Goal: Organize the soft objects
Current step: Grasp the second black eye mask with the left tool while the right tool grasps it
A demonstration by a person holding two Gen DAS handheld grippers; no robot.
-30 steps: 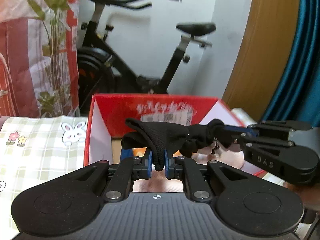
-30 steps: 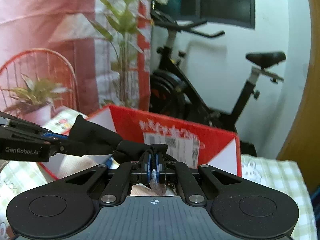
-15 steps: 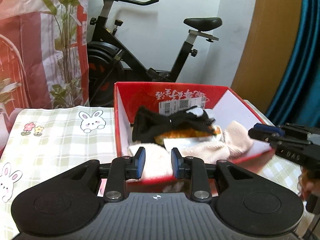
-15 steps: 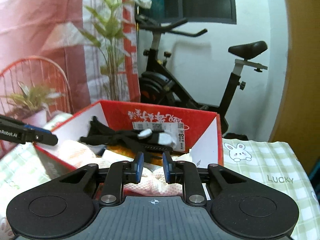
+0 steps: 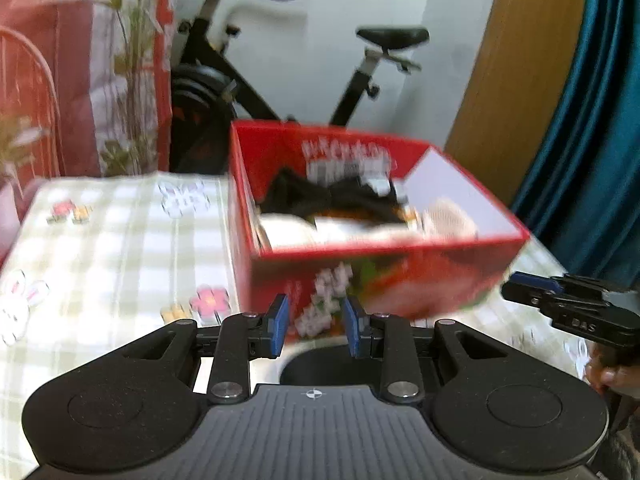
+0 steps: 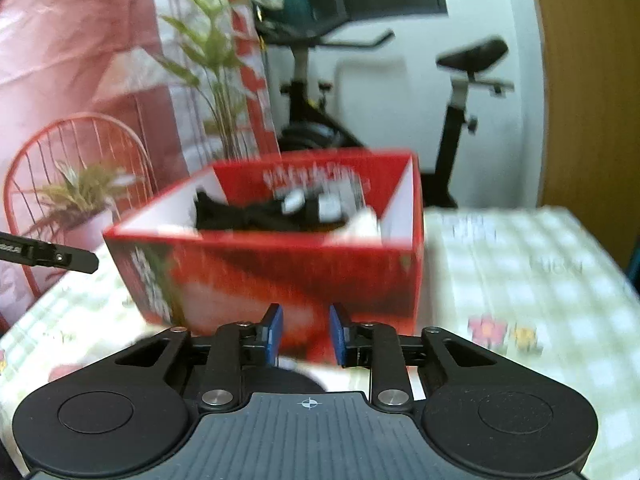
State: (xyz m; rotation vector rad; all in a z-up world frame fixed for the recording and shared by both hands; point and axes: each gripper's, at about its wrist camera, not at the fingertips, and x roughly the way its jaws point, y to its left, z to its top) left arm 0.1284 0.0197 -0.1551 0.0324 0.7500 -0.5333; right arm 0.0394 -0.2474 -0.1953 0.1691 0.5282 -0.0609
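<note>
A red cardboard box (image 5: 400, 276) (image 6: 280, 276) stands on the checked tablecloth. A black soft item (image 5: 332, 198) (image 6: 260, 214) lies in it on top of cream and white soft things (image 5: 448, 216). My left gripper (image 5: 314, 326) is open and empty, in front of the box's near wall. My right gripper (image 6: 306, 334) is open and empty, also in front of the box. The right gripper's fingers (image 5: 532, 292) show at the right of the left wrist view; the left gripper's fingers (image 6: 60, 258) show at the left of the right wrist view. Both views are blurred.
The green-and-white checked tablecloth (image 5: 112, 240) (image 6: 540, 280) with rabbit and flower prints covers the table. An exercise bike (image 5: 240, 92) stands behind the table. A red wire chair with a potted plant (image 6: 76, 196) is at the left. A blue curtain (image 5: 592, 140) hangs at the right.
Both grippers let go of the black item, which now lies in the box. Both have opened and pulled back and down from the box, so its front wall now shows.
</note>
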